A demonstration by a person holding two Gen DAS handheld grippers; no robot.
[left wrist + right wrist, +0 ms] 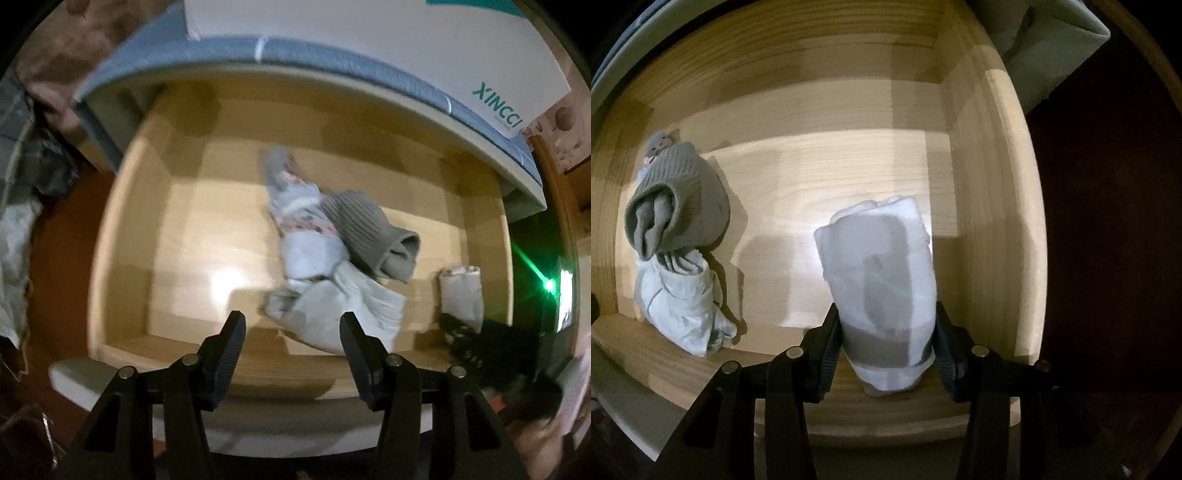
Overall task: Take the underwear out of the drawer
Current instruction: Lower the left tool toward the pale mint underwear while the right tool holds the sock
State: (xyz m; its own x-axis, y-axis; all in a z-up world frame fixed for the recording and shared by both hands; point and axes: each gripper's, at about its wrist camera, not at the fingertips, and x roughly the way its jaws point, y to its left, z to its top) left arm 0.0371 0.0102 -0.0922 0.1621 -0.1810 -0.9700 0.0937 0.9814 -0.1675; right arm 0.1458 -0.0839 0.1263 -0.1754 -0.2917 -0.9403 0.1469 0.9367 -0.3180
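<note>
From my left wrist, my left gripper (291,332) hangs open and empty over the drawer (122,221), above the heap of clothes (325,243). From my right wrist, my right gripper (886,332) brackets the folded white underwear (882,273) by the near wall; whether the pads are actually pressing it I cannot tell. I judge this the grasp step: next, a firm pinch and straight lift.

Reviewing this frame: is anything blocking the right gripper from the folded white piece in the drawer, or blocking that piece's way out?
Nothing visible does. The right gripper already has the folded white underwear between its fingers, with no other item in the gap. The heap of grey and white clothes lies well aside, and the drawer is open above.
</note>
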